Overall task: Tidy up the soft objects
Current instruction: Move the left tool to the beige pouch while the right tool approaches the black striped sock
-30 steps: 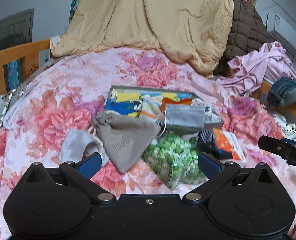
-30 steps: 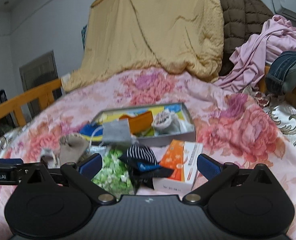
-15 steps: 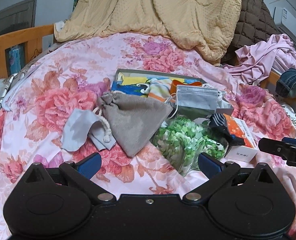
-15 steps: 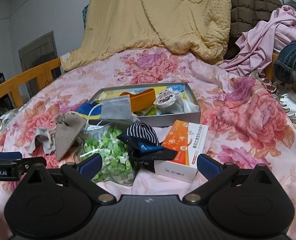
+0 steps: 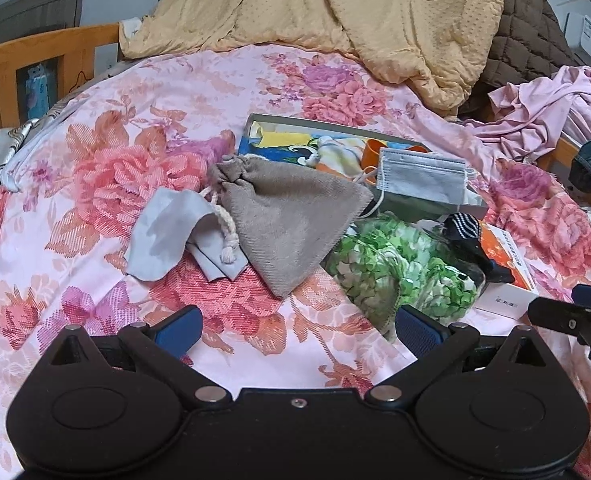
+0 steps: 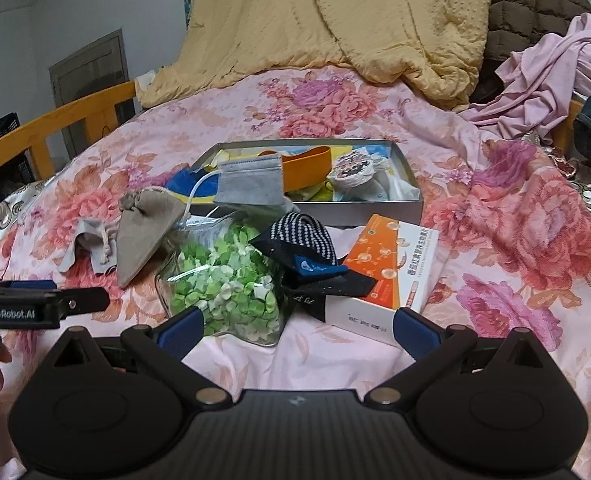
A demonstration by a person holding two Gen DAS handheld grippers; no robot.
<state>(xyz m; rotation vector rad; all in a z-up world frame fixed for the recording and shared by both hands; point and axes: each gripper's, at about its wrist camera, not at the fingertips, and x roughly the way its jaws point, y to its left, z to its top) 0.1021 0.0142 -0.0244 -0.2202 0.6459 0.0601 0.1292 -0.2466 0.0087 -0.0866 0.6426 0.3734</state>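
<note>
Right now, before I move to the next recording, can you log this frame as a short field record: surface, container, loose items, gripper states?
surface: floral bedspread
container: open grey box, already holding cloth items
mask: grey face mask draped over the box's front edge
loose items: beige drawstring pouch, grey cloth, bag of green pieces, dark striped sock, orange carton
left gripper: open, empty
right gripper: open, empty
</note>
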